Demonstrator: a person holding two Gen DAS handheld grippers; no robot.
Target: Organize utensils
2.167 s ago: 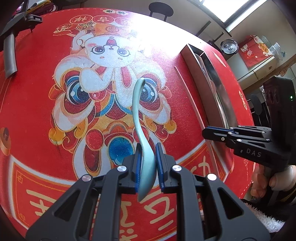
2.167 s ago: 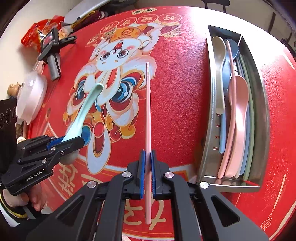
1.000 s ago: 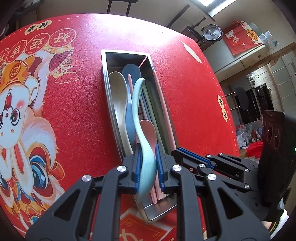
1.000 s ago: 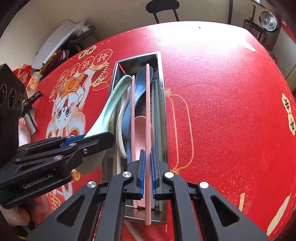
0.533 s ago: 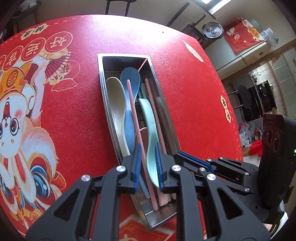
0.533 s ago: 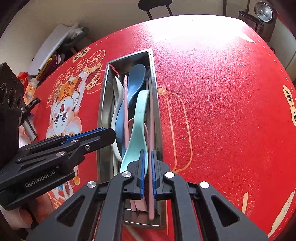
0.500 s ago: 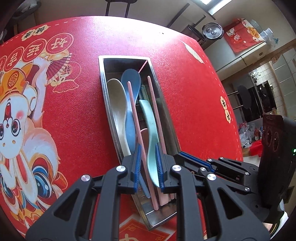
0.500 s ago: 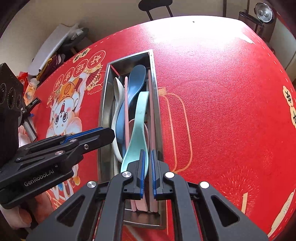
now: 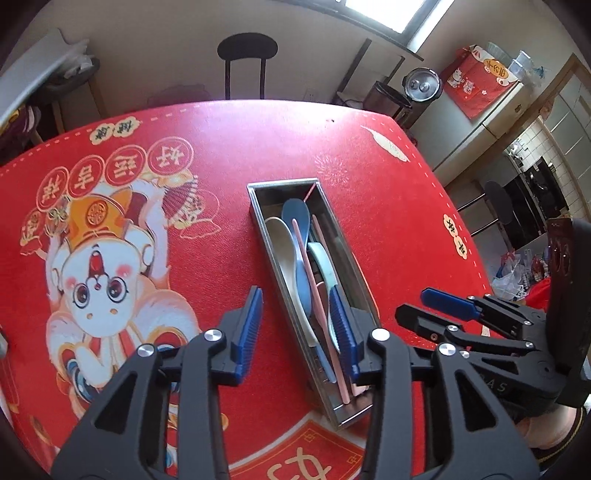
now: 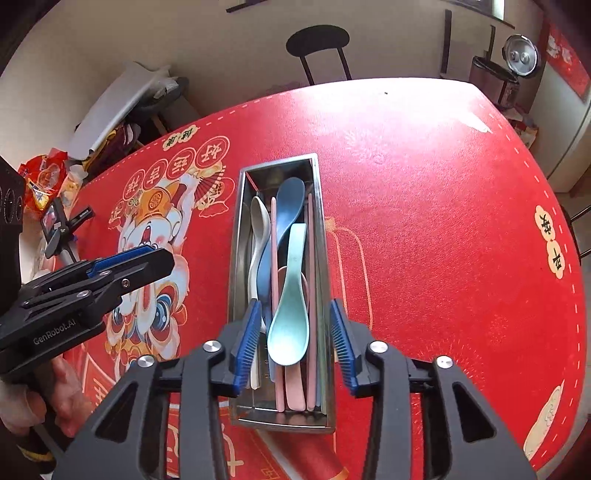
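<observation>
Lying lengthwise in the steel tray (image 10: 320,236), directly below both grippers, the mint spoon (image 10: 290,310) and pink chopstick (image 10: 273,280) are released: the left gripper (image 9: 295,332) and right gripper (image 10: 293,339) are seen empty, jaws opening, whereas a second ago both utensils were clamped above the tray on the red counter (image 10: 443,221).

Bright kitchen corner
A black chair (image 9: 246,66) stands against the beige wall (image 9: 155,55); daylight enters a window (image 9: 399,14) above a steel cooker (image 9: 422,85).
</observation>
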